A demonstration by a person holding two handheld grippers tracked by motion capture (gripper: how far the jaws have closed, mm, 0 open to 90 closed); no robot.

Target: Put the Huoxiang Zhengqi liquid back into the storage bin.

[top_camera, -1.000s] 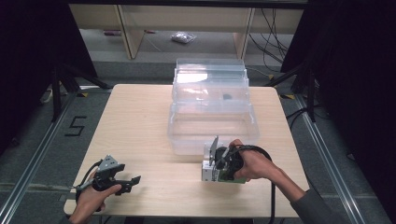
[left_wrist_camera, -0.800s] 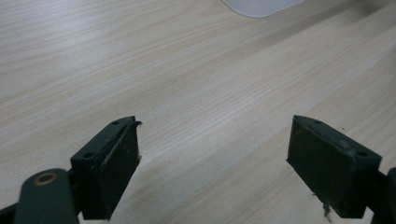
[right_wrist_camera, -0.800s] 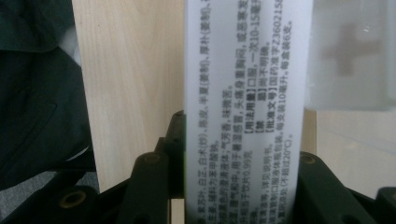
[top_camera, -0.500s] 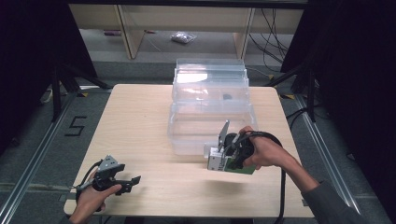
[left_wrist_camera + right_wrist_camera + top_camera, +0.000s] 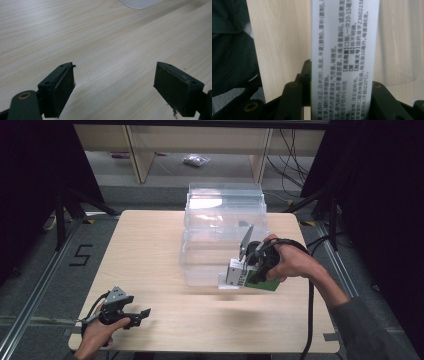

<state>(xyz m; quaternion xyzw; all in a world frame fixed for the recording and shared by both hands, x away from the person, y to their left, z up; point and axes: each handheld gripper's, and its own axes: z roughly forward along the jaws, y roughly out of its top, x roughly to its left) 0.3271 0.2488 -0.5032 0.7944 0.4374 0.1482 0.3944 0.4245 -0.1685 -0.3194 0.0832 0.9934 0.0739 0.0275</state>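
A white and green medicine box (image 5: 233, 272) with printed text hangs above the wooden table (image 5: 150, 250), just in front of the clear plastic bin (image 5: 222, 207). My right gripper (image 5: 248, 270) is shut on it, held by a hand coming from the right. In the right gripper view the box's white printed face (image 5: 344, 50) stands upright between the jaws of the right gripper (image 5: 339, 82). My left gripper (image 5: 141, 316) rests at the table's front left corner, open. In the left gripper view the left gripper (image 5: 113, 82) has only bare wood between its pads.
The bin is stacked, see-through, and takes up the table's far middle. Behind the table stand wooden shelf legs (image 5: 134, 155) with a plastic bag (image 5: 195, 161) on the floor. Cables (image 5: 310, 320) trail at the right. A "5" (image 5: 82, 255) marks the floor at left.
My right gripper has lifted the box off the table and carried it slightly right, toward the bin's front wall. The left gripper has stayed where it was.
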